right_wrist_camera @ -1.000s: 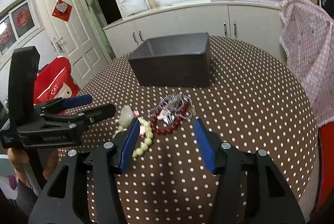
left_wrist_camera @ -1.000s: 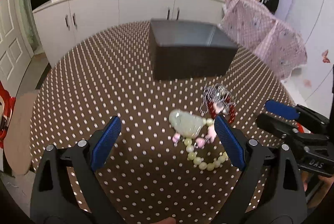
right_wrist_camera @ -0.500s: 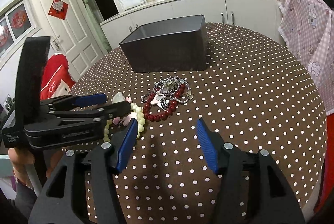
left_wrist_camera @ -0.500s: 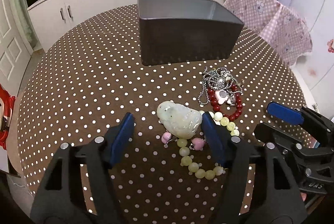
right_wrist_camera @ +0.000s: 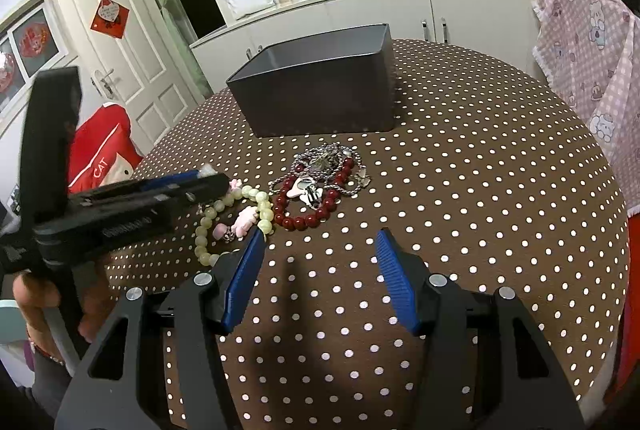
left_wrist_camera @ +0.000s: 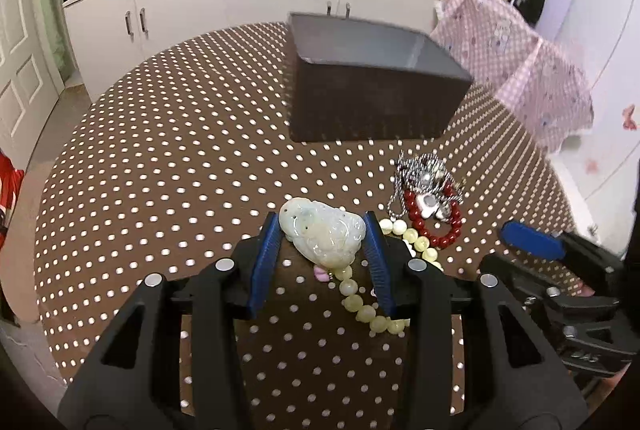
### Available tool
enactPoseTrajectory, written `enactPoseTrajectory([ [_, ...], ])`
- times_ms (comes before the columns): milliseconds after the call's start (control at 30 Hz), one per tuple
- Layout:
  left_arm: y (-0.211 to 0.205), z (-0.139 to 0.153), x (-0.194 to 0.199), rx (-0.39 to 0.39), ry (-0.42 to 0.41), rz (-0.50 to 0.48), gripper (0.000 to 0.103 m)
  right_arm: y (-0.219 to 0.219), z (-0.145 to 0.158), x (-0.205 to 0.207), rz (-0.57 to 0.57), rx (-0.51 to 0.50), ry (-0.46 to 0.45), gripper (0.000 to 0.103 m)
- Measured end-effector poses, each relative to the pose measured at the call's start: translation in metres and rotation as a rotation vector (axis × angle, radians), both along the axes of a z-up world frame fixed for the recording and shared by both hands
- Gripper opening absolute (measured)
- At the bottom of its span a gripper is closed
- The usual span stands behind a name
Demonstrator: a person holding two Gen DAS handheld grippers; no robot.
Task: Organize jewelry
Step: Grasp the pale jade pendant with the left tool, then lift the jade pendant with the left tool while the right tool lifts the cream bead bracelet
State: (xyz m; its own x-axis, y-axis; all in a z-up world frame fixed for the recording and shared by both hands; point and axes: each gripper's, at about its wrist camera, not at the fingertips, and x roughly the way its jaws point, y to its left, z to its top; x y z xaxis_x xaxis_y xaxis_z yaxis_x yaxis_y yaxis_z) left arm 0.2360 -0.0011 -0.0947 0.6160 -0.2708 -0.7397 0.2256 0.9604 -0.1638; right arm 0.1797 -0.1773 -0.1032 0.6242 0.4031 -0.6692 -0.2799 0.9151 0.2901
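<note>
Gleaming pale-green carved jade pendant (left_wrist_camera: pixel 322 232)

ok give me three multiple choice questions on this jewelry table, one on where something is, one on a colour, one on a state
1. Where is the dark box relative to the jewelry pile?
A. on the far side of it
B. on top of it
C. off the table

2. What colour is the round-bead bracelet lying with the silver chain?
A. blue
B. dark red
C. black

3. What lies between the left gripper pads?
A. nothing
B. the silver chain
C. the pale green jade pendant

Answers: 1 A, the box stands beyond the pile on the dotted tablecloth. 2 B, its beads are deep red. 3 C, the closing jaws flank the pendant; the right gripper is open over bare cloth.
</note>
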Motion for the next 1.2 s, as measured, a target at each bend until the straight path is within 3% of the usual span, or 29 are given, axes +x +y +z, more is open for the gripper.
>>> enactPoseTrajectory([
  [200,0.018,0.015,-0.013,-0.023,-0.035,0.033,0.042,0.021,0.000,0.005,0.035,-0.042,0.008,0.054],
  [367,0.025,0.016,-0.022,-0.019,-0.039,0.039,0.042,0.040,-0.001,0.010,0.040,-0.129,0.033,0.038],
  [733,0.041,0.015,-0.027,-0.028,-0.046,0.045,0.042,0.069,0.004,0.009,0.048,-0.292,0.019,0.029],
  [833,0.045,0.015,-0.029,-0.031,-0.042,0.050,0.042,0.071,-0.001,0.008,0.061,-0.289,0.043,0.023],
  [1000,0.044,0.012,-0.030,-0.030,-0.035,0.038,0.042,0.074,-0.006,0.013,0.072,-0.317,0.055,0.022],
  [1067,0.042,0.012,-0.029,-0.032,-0.033,0.034,0.042,0.077,-0.007,0.017,0.073,-0.333,0.035,0.008],
  [1200,0.038,0.013,-0.030,-0.036,-0.036,0.016,0.042,0.070,-0.004,0.013,0.065,-0.313,0.012,0.008],
])
